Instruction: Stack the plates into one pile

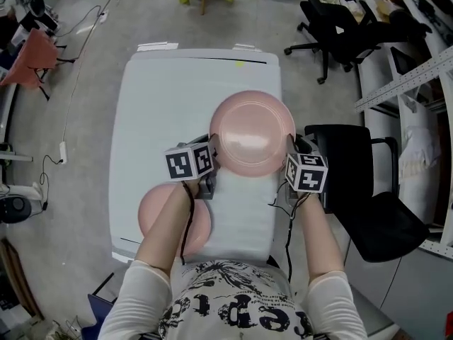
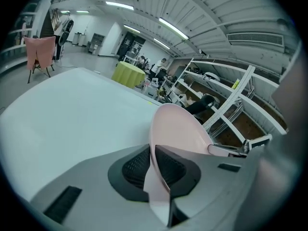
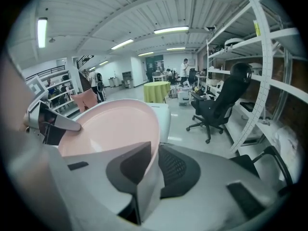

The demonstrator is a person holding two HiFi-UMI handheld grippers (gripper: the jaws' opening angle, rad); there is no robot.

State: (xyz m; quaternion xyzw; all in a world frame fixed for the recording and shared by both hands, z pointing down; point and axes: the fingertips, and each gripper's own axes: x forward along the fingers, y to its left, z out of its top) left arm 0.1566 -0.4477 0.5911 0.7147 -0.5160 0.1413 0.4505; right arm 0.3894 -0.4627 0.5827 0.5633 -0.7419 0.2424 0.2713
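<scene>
Head view: even, diffuse overhead light renders the white bench bright and nearly shadowless from far edge to near edge, with only a soft sheen at the centre of the pink plate; focus is sharp throughout. Left and right gripper views: ceiling strip lights burn to white, a black vignette rings each circular wide-angle frame, the shelving uprights bow strongly toward the picture edges, and the closest foreground is slightly soft.
</scene>
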